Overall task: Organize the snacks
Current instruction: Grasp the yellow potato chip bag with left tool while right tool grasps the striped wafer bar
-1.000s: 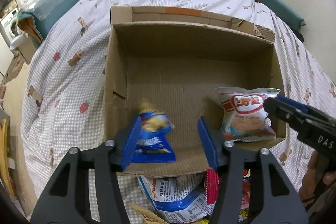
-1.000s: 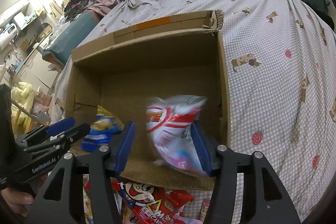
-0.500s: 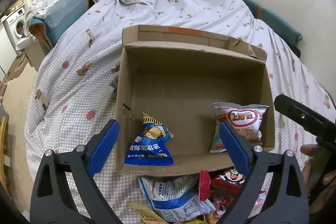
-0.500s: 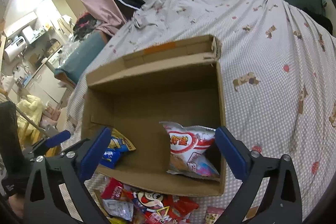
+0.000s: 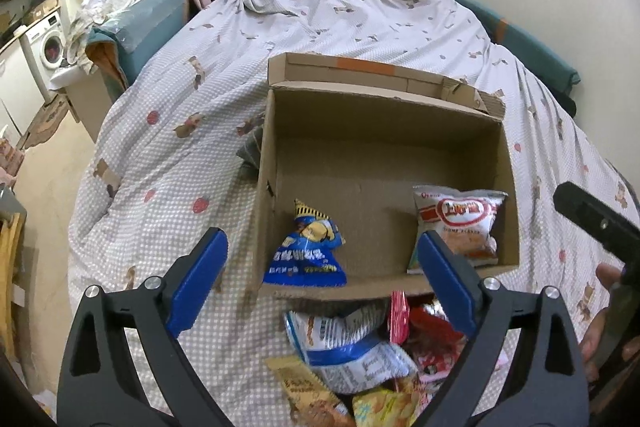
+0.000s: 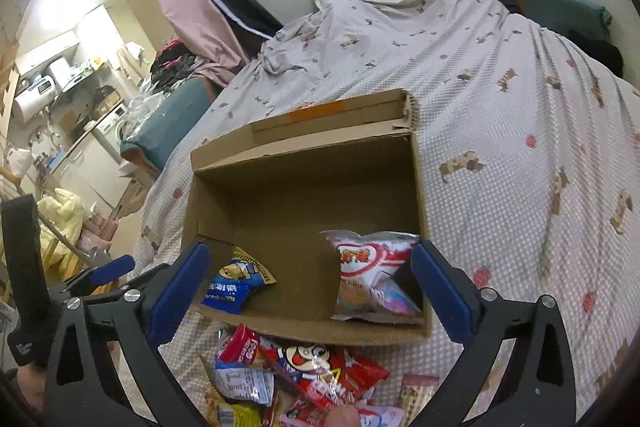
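An open cardboard box (image 5: 384,131) (image 6: 304,183) lies on the bed. A blue snack bag (image 5: 308,251) (image 6: 234,283) leans at its front left. A white and red snack bag (image 5: 460,223) (image 6: 372,275) leans at its front right. A pile of loose snack packets (image 5: 360,355) (image 6: 296,375) lies on the bed in front of the box. My left gripper (image 5: 324,279) is open and empty, above the box's front edge and the pile. My right gripper (image 6: 308,287) is open and empty, also in front of the box.
The bed has a checked cover (image 5: 176,163) with dog and strawberry prints. A teal cushion (image 5: 532,47) lies along the right wall. Clothes and a washing machine (image 5: 50,47) stand at the left. The right gripper's body (image 5: 592,223) shows at the right edge.
Both grippers let go of their bags, opened wide and pulled back and up from the box. The blue bag and the white and red bag now rest inside the box.
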### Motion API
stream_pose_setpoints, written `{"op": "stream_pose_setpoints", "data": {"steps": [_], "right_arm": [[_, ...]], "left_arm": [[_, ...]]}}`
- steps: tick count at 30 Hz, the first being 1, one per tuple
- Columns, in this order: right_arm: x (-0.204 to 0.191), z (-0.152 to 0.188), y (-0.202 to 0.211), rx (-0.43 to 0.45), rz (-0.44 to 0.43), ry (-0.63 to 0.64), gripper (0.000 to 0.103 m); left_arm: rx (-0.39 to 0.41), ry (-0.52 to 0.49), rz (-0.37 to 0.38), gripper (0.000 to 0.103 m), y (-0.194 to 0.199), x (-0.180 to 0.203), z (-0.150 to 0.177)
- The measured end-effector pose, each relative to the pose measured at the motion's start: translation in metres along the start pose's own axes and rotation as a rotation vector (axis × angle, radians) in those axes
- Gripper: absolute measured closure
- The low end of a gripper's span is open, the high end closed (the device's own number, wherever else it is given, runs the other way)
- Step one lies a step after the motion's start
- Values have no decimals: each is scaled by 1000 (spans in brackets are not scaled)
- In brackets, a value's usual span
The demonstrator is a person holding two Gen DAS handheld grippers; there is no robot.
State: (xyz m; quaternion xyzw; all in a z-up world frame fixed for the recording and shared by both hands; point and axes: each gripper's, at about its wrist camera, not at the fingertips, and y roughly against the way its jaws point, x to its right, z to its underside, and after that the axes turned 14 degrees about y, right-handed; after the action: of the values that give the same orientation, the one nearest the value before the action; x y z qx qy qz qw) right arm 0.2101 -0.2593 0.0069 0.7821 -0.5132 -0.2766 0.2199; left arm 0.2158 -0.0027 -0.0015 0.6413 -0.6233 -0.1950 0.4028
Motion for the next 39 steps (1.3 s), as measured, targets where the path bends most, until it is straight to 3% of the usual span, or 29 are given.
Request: {"op": "stream_pose_setpoints", "data": {"steps": [26, 33, 39], "right_arm": [[-21, 67, 54, -71, -4, -15, 0], [-4, 81, 49, -127, 35, -65, 0], [19, 98, 41, -223, 54, -133, 0]], "left_arm": [[-43, 81, -20, 9, 58, -49, 62], [-88, 139, -50, 9, 50, -61, 73], [-201, 162, -28, 9, 28, -58, 85]]}}
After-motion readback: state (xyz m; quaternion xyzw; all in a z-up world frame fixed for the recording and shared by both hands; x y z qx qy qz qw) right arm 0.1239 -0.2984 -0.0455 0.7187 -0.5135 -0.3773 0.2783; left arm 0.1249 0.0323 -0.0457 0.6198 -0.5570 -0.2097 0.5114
